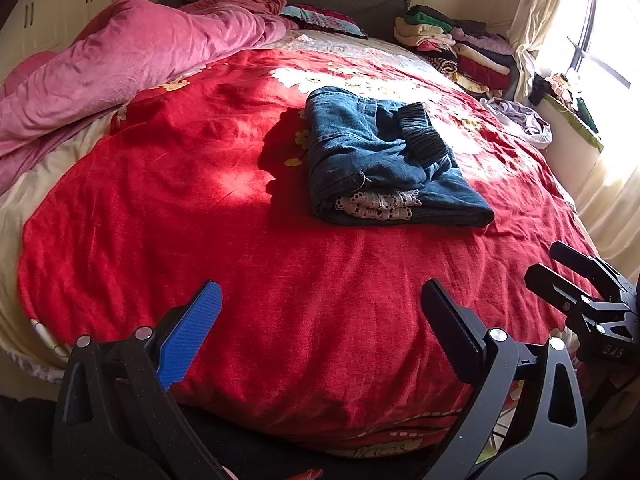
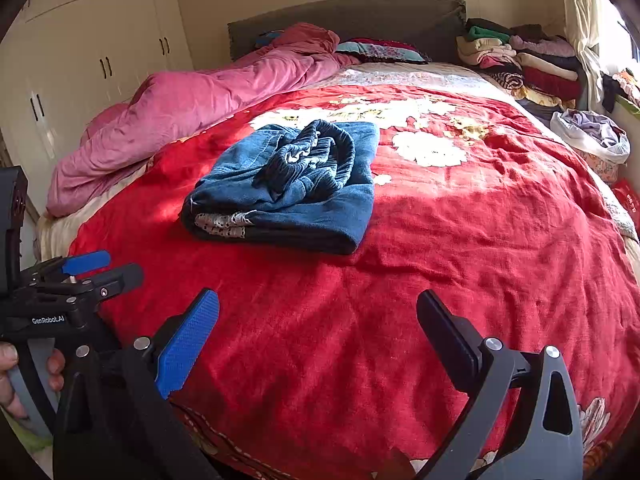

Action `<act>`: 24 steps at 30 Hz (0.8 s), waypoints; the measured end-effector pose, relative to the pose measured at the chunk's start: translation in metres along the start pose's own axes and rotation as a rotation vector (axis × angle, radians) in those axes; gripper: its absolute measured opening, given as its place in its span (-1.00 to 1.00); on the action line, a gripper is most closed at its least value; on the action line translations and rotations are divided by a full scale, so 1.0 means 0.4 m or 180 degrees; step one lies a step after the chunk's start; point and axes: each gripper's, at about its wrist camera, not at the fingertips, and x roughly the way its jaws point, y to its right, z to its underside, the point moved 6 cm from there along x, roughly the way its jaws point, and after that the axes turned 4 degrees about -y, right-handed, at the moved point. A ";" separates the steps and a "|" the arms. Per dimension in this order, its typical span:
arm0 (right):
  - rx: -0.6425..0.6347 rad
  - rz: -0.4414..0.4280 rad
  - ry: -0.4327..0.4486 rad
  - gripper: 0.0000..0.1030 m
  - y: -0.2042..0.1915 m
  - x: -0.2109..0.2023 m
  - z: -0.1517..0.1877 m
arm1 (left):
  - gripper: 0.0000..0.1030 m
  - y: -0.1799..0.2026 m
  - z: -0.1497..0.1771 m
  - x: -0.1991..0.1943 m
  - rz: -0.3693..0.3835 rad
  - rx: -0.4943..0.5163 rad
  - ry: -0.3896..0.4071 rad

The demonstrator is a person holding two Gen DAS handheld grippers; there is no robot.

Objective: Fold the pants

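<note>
left claw [image 1: 320,320]: spread wide, empty
right claw [image 2: 318,328]: spread wide, empty
blue denim pants [image 1: 384,160]: folded bundle, mid red floral bedspread [image 1: 200,240]
progress: seemingly finished; waistband loose

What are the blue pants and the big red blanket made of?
The pants look like denim: faded blue weave with stitched seams, a ribbed dark waistband and pale lace trim that seems to be at the hems. The red blanket looks like soft, fuzzy plush or chenille, slightly shiny where sunlight hits, printed with cream flowers. The exact fibre cannot be told.
</note>
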 end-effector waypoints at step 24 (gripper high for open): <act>-0.0005 0.0008 0.0005 0.91 0.000 0.000 0.001 | 0.81 -0.016 0.001 0.008 -0.0026 -0.0046 -0.0037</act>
